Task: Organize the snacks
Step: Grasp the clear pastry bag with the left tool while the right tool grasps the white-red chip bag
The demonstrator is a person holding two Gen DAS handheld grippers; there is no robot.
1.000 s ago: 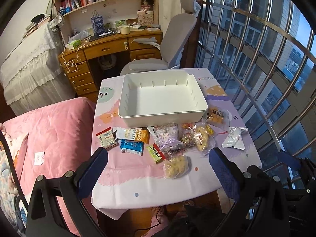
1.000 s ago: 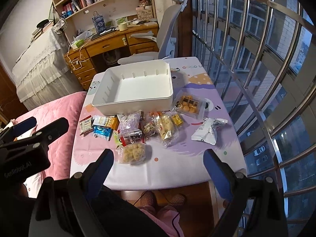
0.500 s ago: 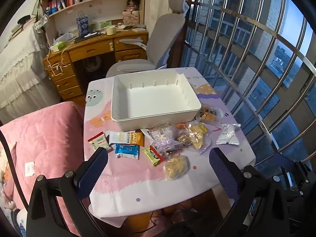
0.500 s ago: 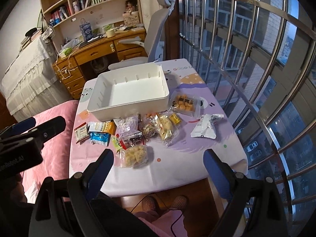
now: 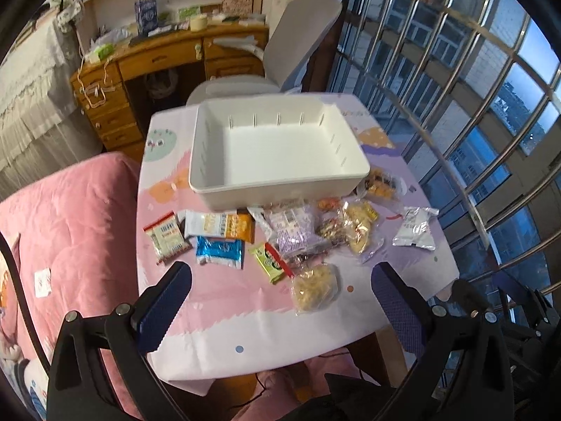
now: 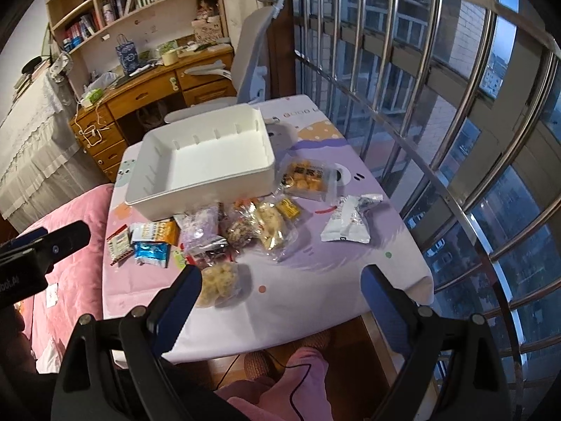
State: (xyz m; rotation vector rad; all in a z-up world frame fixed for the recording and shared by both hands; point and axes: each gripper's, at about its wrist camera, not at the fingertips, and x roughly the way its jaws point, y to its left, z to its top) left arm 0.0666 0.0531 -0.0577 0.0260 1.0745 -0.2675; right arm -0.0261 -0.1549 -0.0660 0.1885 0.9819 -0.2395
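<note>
left gripper (image 5: pixel 280 294): jaws wide apart, nothing between them, hanging over the near edge of the table (image 5: pixel 245 329)
right gripper (image 6: pixel 280 291): same deal, spread wide and empty, over the near edge too
bin (image 5: pixel 273 144): white, empty, sitting at the far half of the table
snacks (image 5: pixel 301 231): all scattered in a messy row right in front of the bin, none inside
silver packet (image 6: pixel 345 224): off on its own toward the window side
blue packet (image 5: pixel 219 251): near my left finger side, flat on the cloth

one white bin (image 5: pixel 280 189), roughly eleven snack packets (image 5: pixel 219 251), packets overlapping, one table (image 5: pixel 245 319), one chair (image 5: pixel 298 42)
</note>
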